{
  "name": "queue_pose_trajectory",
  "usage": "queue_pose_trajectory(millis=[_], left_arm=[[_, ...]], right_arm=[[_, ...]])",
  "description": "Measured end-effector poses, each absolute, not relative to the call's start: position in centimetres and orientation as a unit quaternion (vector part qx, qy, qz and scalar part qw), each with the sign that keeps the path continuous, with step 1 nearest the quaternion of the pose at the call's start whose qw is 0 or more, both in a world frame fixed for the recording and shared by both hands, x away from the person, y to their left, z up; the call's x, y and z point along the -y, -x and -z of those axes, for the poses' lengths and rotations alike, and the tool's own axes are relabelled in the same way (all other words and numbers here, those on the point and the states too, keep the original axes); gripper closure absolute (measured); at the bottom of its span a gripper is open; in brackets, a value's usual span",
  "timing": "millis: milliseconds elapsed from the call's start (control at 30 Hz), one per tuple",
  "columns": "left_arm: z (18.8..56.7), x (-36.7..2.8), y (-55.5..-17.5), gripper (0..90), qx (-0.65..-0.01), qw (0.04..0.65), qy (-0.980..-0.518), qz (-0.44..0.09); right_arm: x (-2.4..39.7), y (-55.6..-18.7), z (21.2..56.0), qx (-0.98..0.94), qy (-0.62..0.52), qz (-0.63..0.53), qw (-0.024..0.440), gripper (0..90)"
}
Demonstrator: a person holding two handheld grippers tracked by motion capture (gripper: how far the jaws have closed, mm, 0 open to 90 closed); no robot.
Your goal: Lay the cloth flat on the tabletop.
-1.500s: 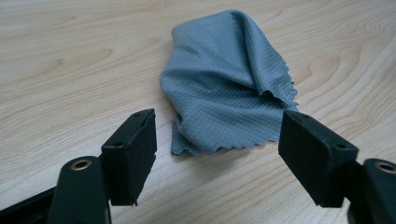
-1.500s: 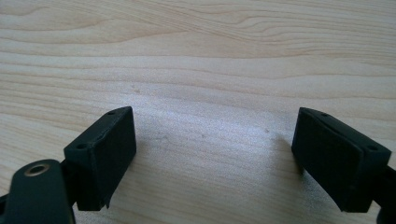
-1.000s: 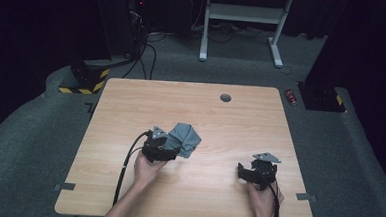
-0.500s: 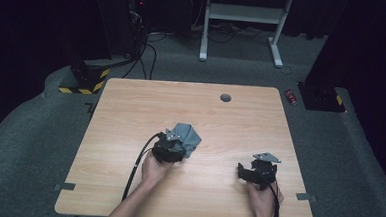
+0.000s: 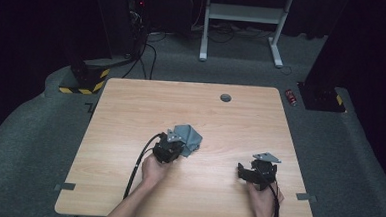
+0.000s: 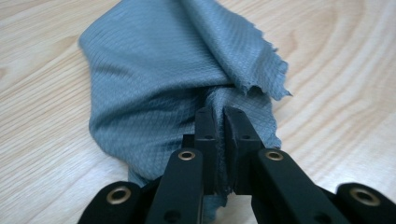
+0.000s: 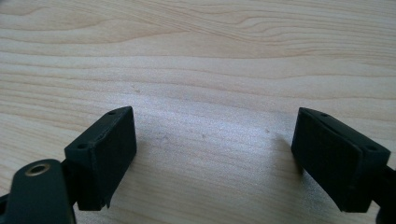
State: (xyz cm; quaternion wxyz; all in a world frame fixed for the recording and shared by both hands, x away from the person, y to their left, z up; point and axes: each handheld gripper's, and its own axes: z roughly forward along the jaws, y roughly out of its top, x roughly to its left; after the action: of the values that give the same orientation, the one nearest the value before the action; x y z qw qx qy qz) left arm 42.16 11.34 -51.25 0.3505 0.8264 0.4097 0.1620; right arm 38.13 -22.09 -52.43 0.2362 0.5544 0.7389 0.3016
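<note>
Nearest the person, two forearms come in over the near edge of the wooden tabletop [image 5: 131, 105]. The right claw [image 5: 257, 173] rests near the right near corner, its jaws spread wide with only bare wood grain between them, as the right gripper view shows. It stands well apart from the cloth.

A little farther in, close to the middle of the tabletop, the left claw [image 5: 171, 148] has just been closing, and its jaws are now pressed together on a fold of the grey cloth [image 5: 189, 137]. In the left gripper view the left claw [image 6: 223, 122] pinches a gathered bunch of the grey cloth [image 6: 154, 79] (a fine diamond weave, with one frayed edge), while the rest lies crumpled on the wood just beyond the jaws.

Farther off, a small round hole [image 5: 225, 97] sits near the far edge. Beyond the tabletop, a white metal frame [image 5: 243, 21] stands on grey carpet.
</note>
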Motion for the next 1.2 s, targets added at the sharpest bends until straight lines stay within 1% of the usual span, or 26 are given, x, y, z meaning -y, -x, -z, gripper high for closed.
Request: queue_pose_trajectory(millis=[267,367,533,667,967,1200], left_arm=[[50.7,-10.5,-41.6,85.7,-0.386,0.374,-0.832,-0.14],[50.1,-9.6,-41.5,85.8,-0.361,0.379,-0.842,-0.127],[49.4,-8.3,-41.1,85.8,-0.343,0.397,-0.844,-0.111],[49.4,-7.3,-40.7,85.8,-0.325,0.399,-0.851,-0.102],[49.1,-5.6,-39.9,85.7,-0.308,0.414,-0.853,-0.082],[49.3,-4.6,-39.4,85.6,-0.294,0.409,-0.86,-0.074]], right_arm=[[22.1,-38.1,52.4,-0.739,-0.553,-0.302,0.237,13.8],[22.1,-38.1,52.4,-0.74,-0.552,-0.303,0.237,14.4],[22.1,-38.1,52.4,-0.74,-0.551,-0.303,0.237,14.8],[22.1,-38.1,52.4,-0.741,-0.551,-0.303,0.237,14.9],[22.1,-38.1,52.4,-0.741,-0.551,-0.303,0.237,14.9],[22.1,-38.1,52.4,-0.741,-0.551,-0.303,0.237,14.9]])
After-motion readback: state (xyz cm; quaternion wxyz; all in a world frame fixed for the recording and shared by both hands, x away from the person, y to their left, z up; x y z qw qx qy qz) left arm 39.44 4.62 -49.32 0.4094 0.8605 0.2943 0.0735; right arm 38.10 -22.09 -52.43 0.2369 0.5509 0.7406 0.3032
